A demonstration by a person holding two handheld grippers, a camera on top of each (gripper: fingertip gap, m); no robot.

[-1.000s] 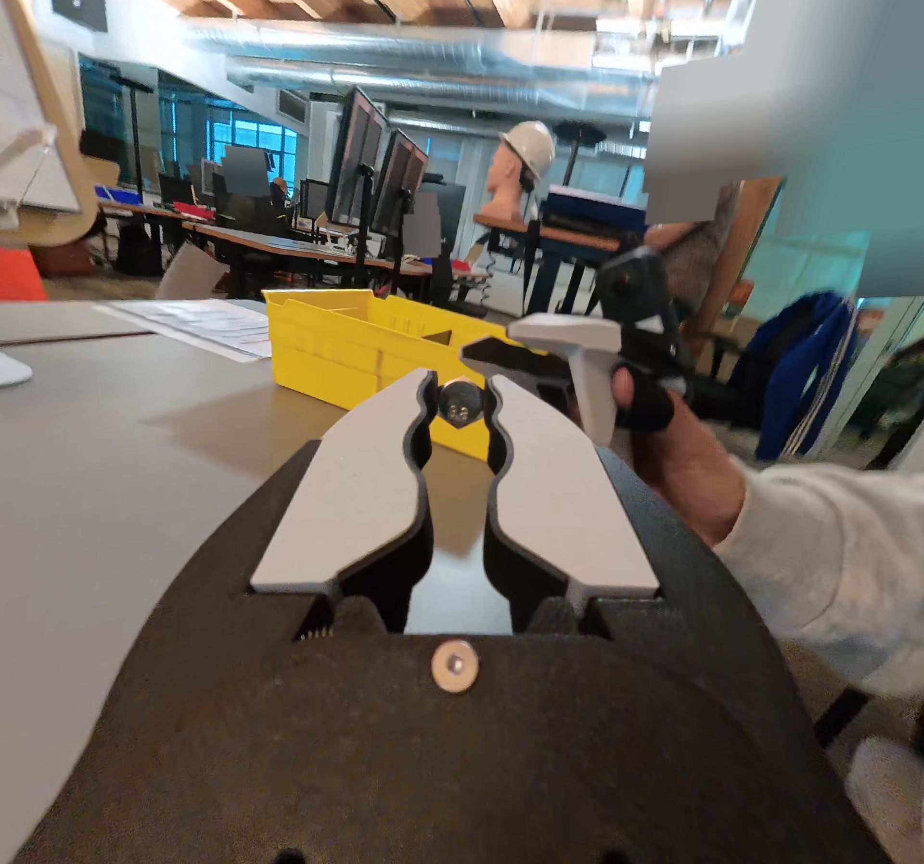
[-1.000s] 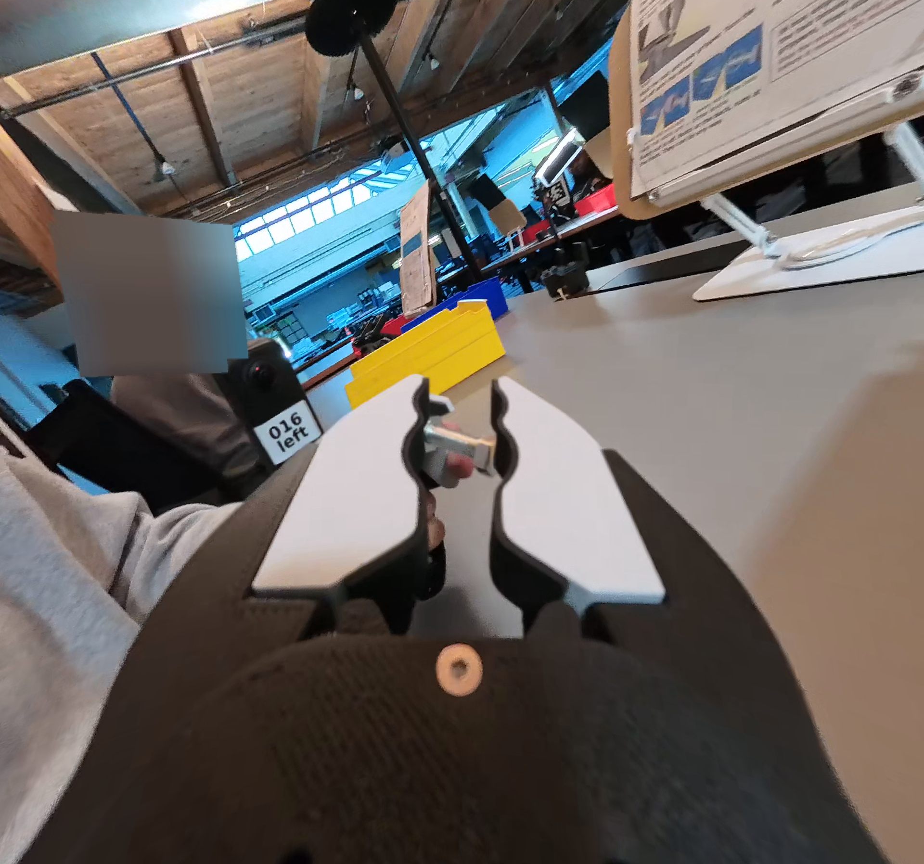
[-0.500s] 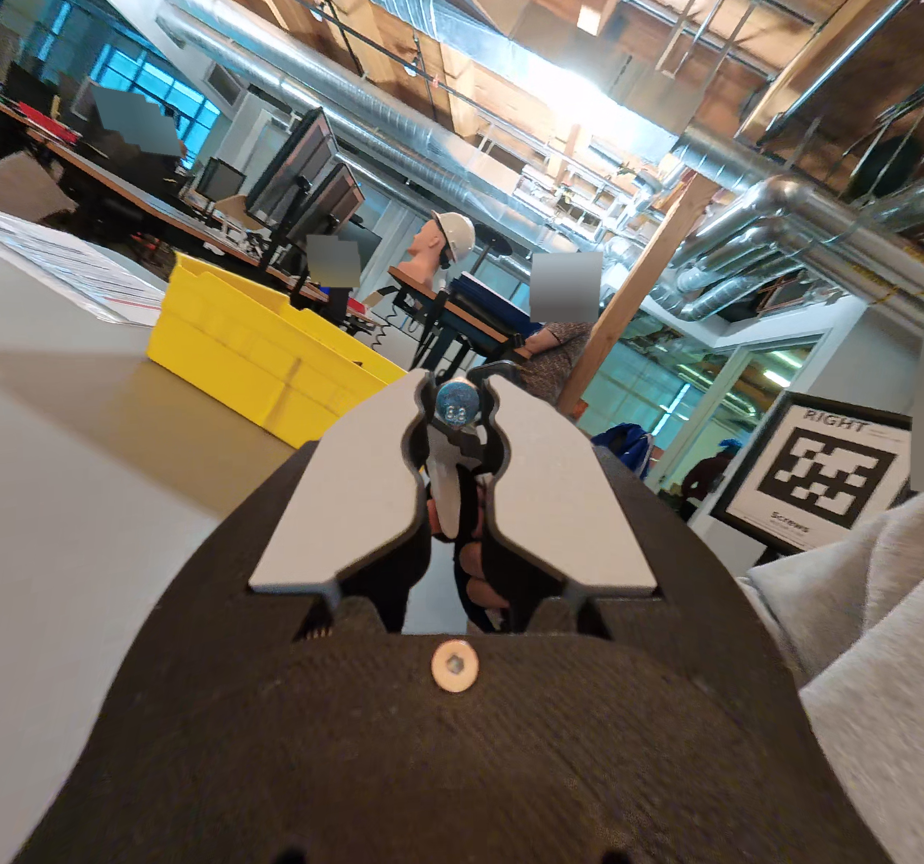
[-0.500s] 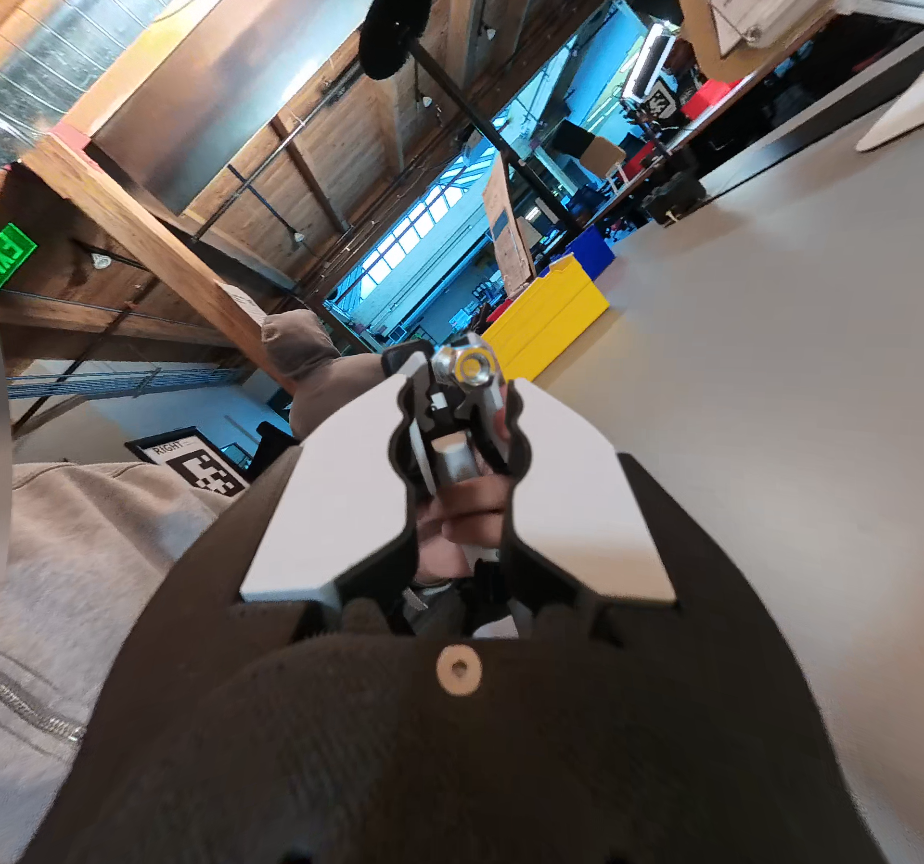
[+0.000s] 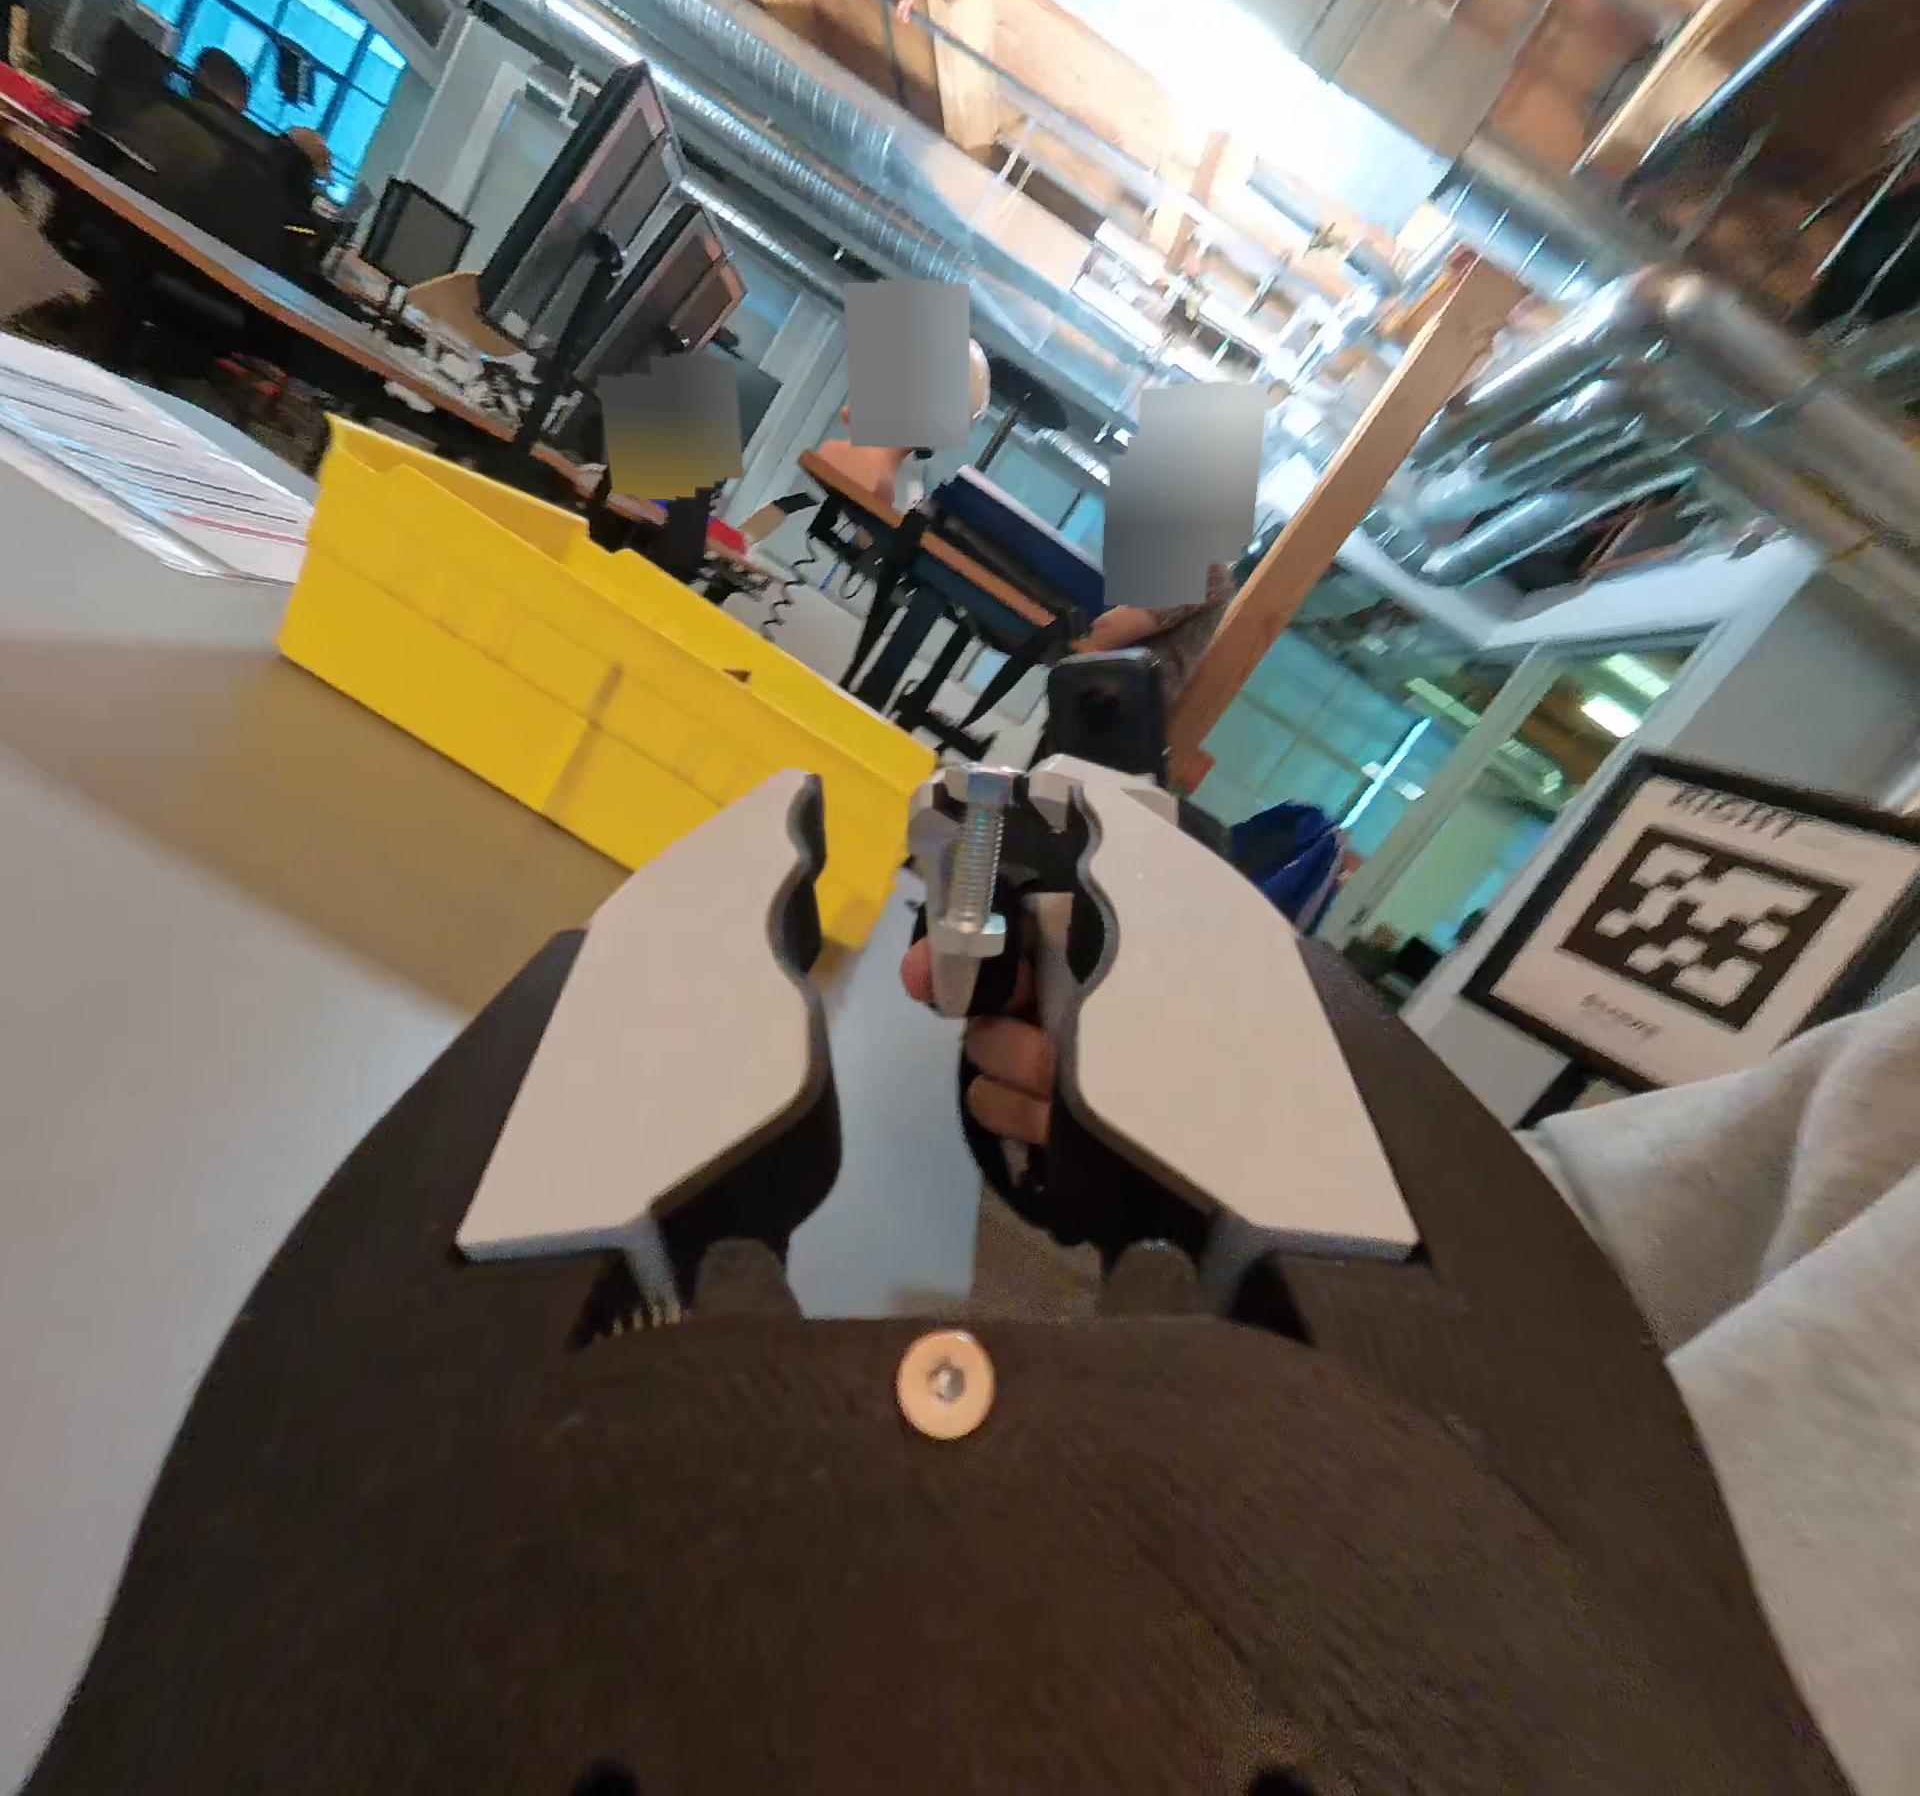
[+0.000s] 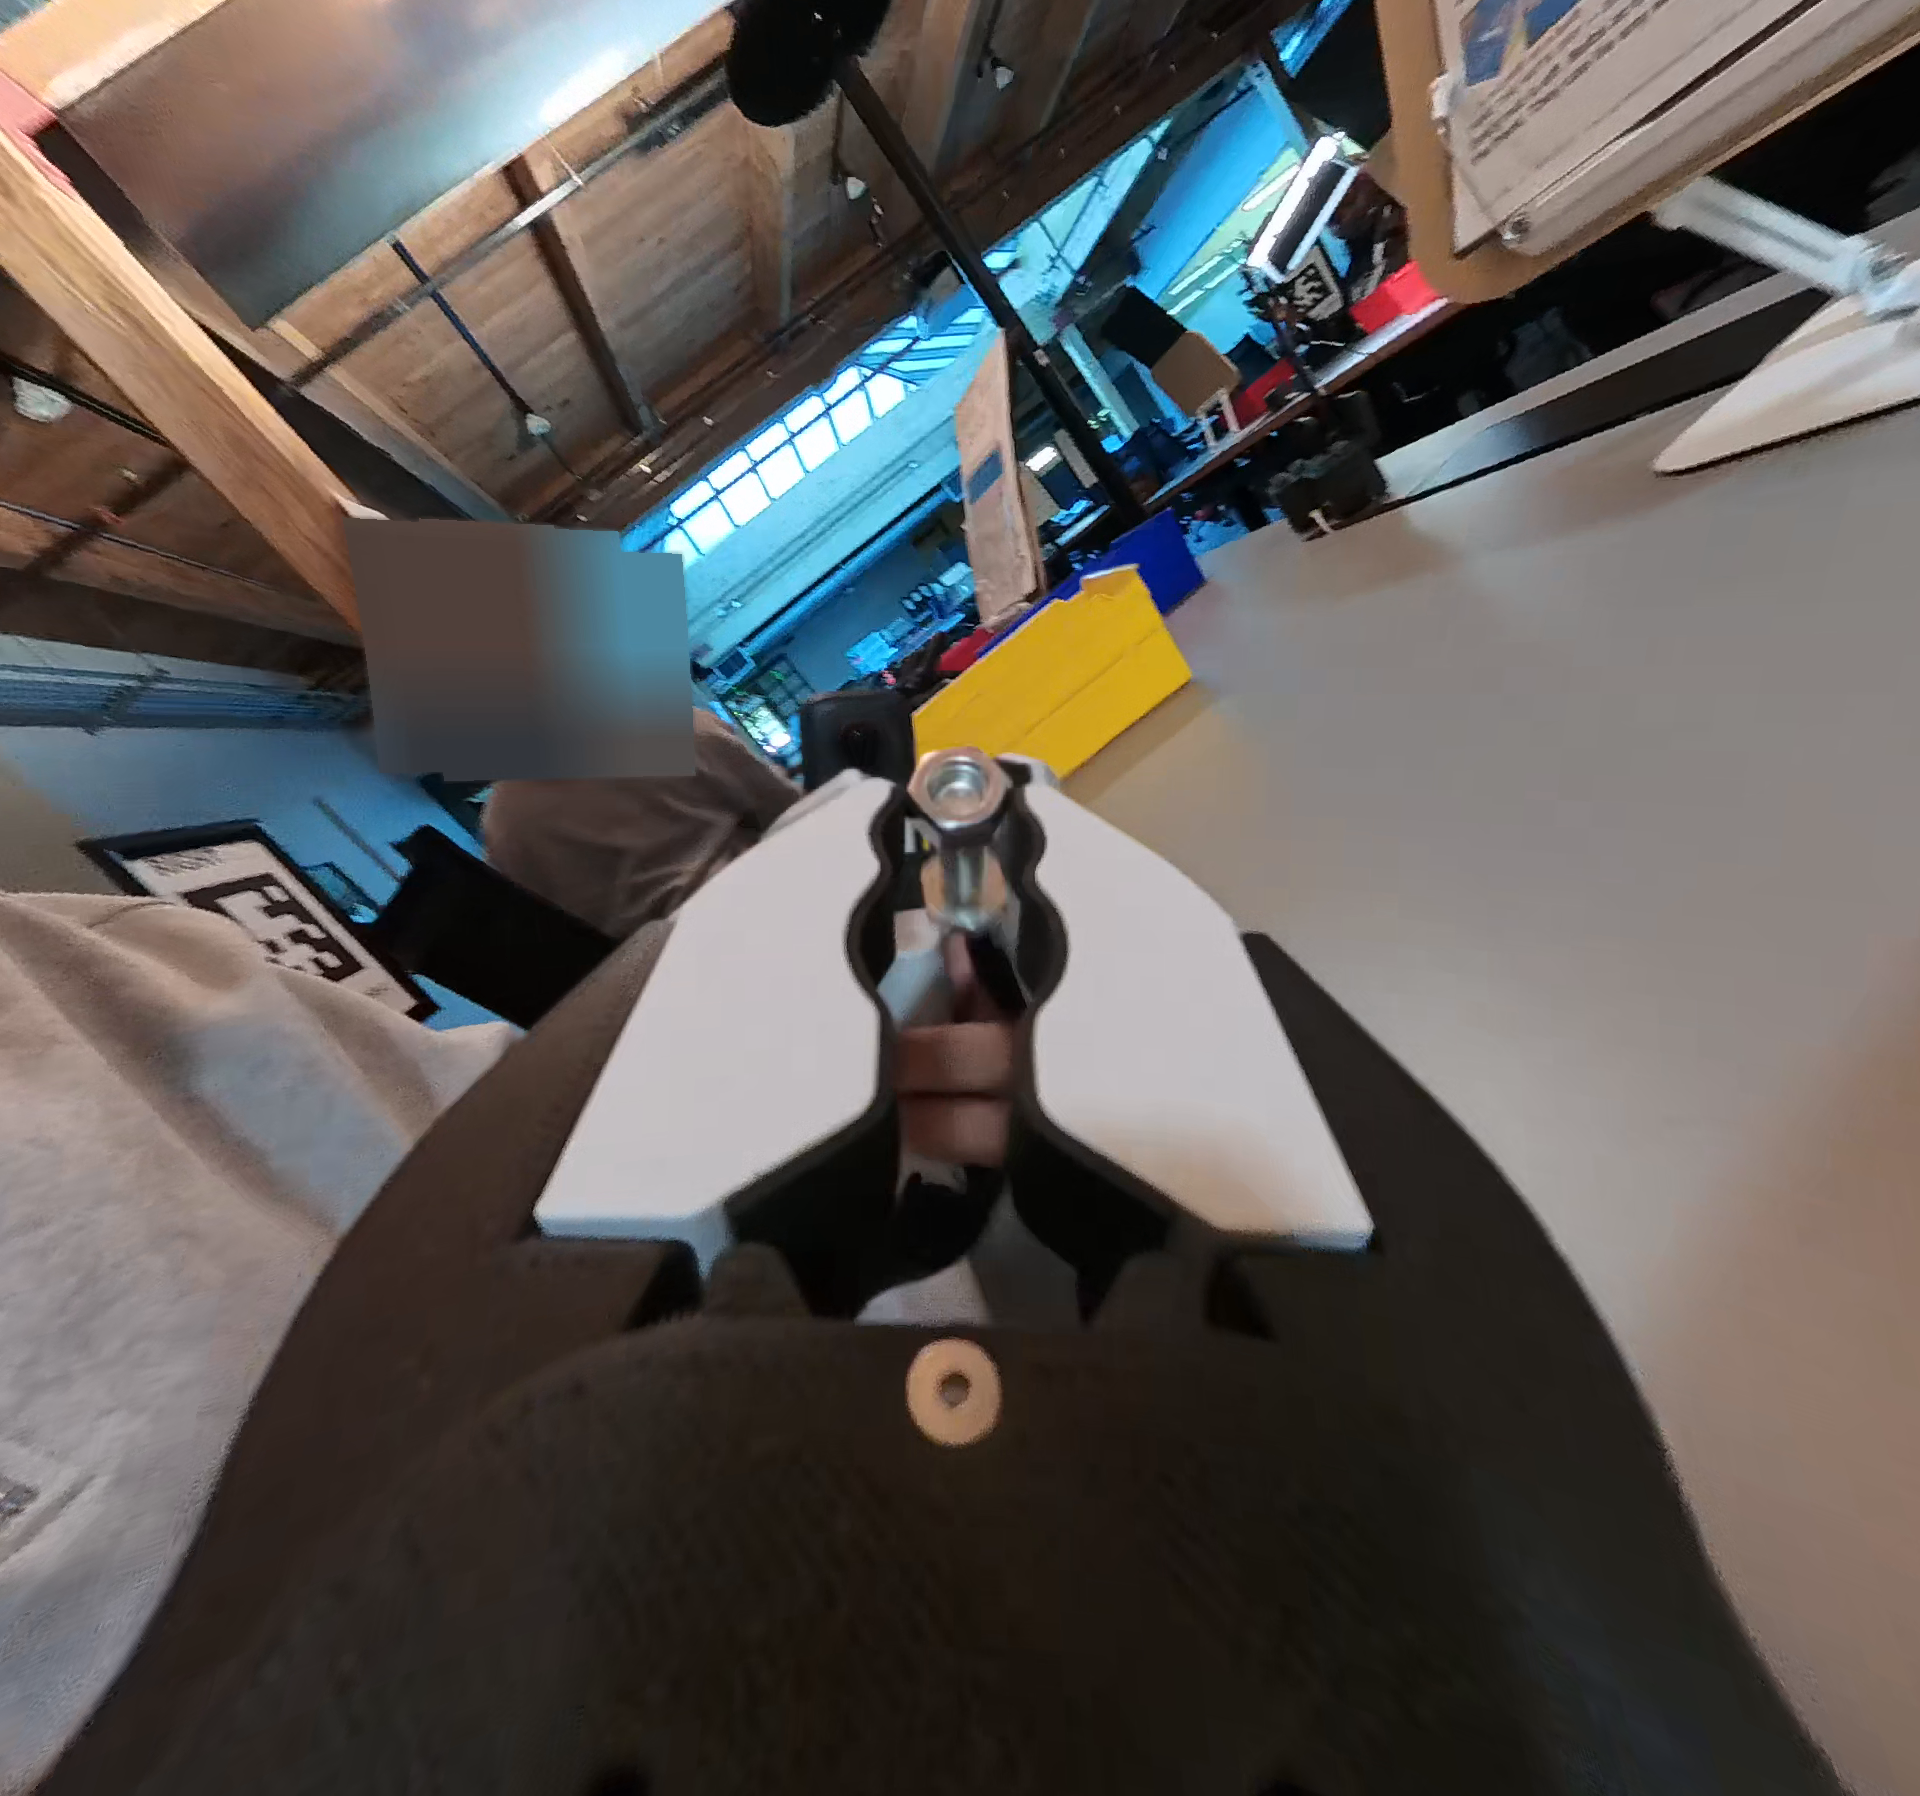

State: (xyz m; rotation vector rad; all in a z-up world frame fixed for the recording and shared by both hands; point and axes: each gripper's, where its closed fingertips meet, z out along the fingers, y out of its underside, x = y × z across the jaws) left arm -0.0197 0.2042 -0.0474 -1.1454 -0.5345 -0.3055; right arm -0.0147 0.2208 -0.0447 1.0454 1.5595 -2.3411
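A silver bolt [image 5: 968, 863] with a hex head and a nut on its thread sits upright between my two grippers, above the grey table [image 5: 208, 967]. My left gripper [image 5: 935, 780] is open; its jaws stand apart on either side of the bolt, which is nearer the right finger [image 5: 1195, 1019]. My right gripper [image 6: 956, 790] faces the left one and is shut on the bolt's hex end [image 6: 956, 790], with the threaded shaft [image 6: 961, 889] running down between its fingers. A hand [image 5: 1003, 1071] on the right gripper's handle shows through the gap.
A yellow bin [image 5: 520, 666] stands on the table beyond the grippers; it also shows in the right wrist view [image 6: 1049, 697]. A printed sheet [image 5: 125, 489] lies far left. A framed black-and-white marker board [image 5: 1704, 925] stands at right. A document stand [image 6: 1610, 32] is at the table's far side. Only a small space, under 4 cm, lies between the two pairs of fingers.
My left gripper, shut on the bolt before, has opened and let it go. My right gripper has closed on the bolt. Both views have tilted up towards the ceiling.
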